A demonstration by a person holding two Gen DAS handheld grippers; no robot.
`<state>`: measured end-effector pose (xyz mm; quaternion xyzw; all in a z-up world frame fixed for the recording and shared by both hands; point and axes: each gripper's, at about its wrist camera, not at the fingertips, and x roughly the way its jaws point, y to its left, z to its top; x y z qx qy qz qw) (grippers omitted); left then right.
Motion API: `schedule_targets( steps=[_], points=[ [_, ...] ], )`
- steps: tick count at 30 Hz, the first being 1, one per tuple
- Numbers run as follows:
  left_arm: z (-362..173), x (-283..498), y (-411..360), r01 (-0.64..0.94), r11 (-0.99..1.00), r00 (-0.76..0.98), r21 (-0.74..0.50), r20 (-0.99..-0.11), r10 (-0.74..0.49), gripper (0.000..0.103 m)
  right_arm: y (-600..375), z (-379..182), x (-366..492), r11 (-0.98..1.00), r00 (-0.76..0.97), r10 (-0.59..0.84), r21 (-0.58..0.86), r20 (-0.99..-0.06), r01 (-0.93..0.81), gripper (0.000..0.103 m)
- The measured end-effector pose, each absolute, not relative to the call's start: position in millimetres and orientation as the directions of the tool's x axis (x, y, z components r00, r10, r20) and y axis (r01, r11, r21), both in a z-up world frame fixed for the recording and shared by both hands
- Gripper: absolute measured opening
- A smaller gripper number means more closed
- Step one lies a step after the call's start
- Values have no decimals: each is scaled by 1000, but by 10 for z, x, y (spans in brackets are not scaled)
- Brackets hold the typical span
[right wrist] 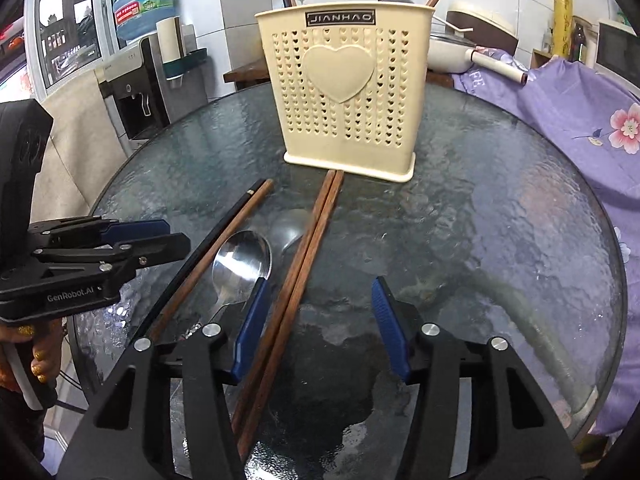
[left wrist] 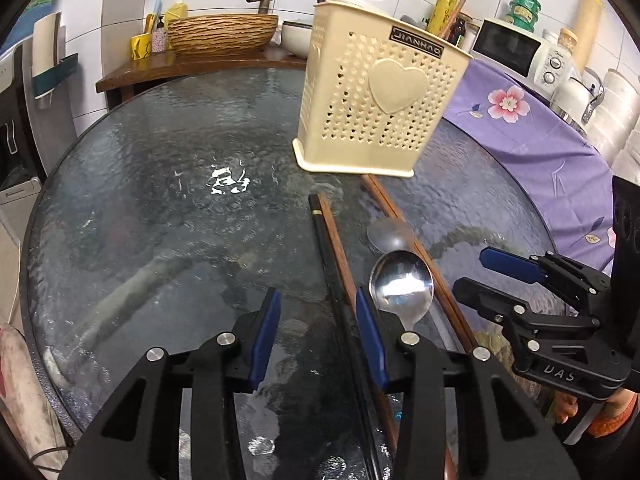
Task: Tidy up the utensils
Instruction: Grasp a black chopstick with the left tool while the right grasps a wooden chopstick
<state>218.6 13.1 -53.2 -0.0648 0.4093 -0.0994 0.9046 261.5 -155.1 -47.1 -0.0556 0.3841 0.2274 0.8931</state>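
Now both grippers straddle chopstick pairs on the glass table (right wrist: 500, 208); left gripper (left wrist: 318, 338) spread around the black-and-brown pair (left wrist: 334, 264), right gripper (right wrist: 318, 330) spread around the brown pair (right wrist: 304, 256); spoon (right wrist: 240, 266) between; holder (right wrist: 348, 92) at 12 o'clock; centre sticks, pinch both together.

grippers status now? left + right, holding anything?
left gripper: open, holding nothing; black chopstick and a brown one lie between its jaws.
right gripper: open, holding nothing; brown chopstick pair lies between its jaws.

2 close wrist views, both facing holder (left wrist: 380, 100).
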Motion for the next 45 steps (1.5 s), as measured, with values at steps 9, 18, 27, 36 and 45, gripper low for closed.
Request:
schedule_targets(
  steps=[9, 18, 27, 36, 45],
  points=[
    [-591, 2171, 76, 129, 976, 636, -173, -741, -215, 32, -1524, -559, 2651, 896, 575, 342, 72, -743, -439, 45],
    [-587, 2160, 38, 130, 979, 634, -159, -746, -206, 29, -1551, -557, 2705, 915, 588, 288, 36, -756, -401, 45],
    [-591, 2174, -7, 118, 990, 643, -77, -754, -135, 26, -1480, -563, 2756, 917, 588, 238, -20, -773, -399, 41],
    [-562, 2434, -24, 119, 991, 618, -61, -777, -122, 26, -1266, -553, 2955, 903, 560, 232, -38, -795, -428, 31],
    [-562, 2722, 11, 92, 991, 613, -92, -780, -130, 26, -1103, -543, 3386, 915, 536, 237, 0, -810, -404, 19]
  ],
)
